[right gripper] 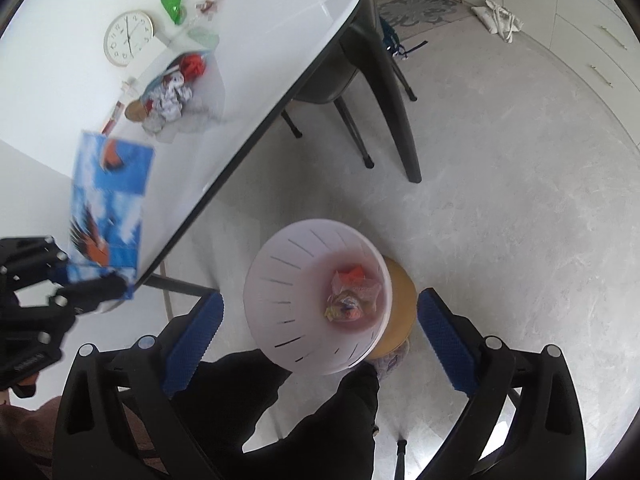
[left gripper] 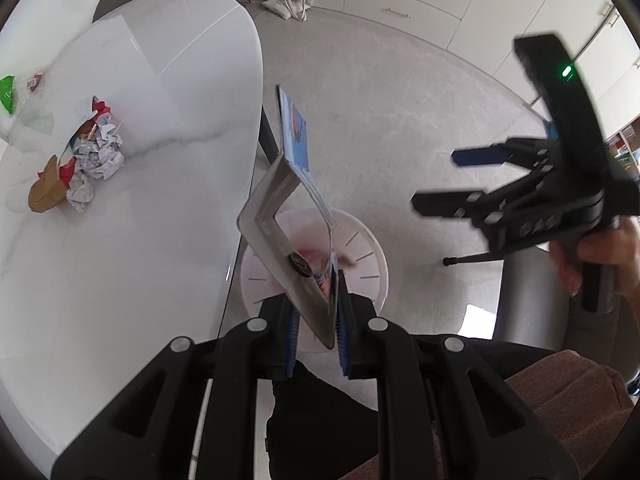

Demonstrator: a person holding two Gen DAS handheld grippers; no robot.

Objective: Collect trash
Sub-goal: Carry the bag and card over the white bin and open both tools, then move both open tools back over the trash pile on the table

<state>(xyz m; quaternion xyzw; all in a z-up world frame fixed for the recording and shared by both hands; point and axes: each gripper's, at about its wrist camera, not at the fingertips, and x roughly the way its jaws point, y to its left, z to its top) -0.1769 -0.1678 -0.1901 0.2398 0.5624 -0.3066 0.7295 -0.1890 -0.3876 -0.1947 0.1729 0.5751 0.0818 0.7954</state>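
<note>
A: Left claw [left gripper: 316, 320] clamped on the lower corner of a flattened blue carton [left gripper: 298, 136], folded into a V, long axis rising up and away from the pads. Directly beyond it, on the floor, one white slotted bin [left gripper: 372, 276], beside the edge of the tabletop [left gripper: 160, 208].

B: Right claw [right gripper: 320, 340] spread wide, nothing between the blue pads, pointed down at the same bin [right gripper: 280, 264]. Empty, so judged free for the next pickup.

A: Deciding relation: carton above the bin mouth, gripped end lowest, bin straight past the left claw's tips. Left hand plainly the nearer; release over the rim judged the likely next step. Risk: the tall upper flap catching the rim or tipping outside.

B: Counts. Bins: one, already holding a few wrappers, red and yellow, number unclear. Cartons held: one. On the tabletop, well apart from both claws: one pile of crumpled paper [left gripper: 96, 156], with a brown scrap and red scraps touching it, one green wrapper [left gripper: 8, 92], some clear plastic. Also one round clock [right gripper: 128, 38] lying flat, not trash by the look.

A: Chairs: at least one dark one [right gripper: 332, 80] past the tabletop's far end. One cloth bag [left gripper: 290, 4] on the floor, near the cabinets.
</note>
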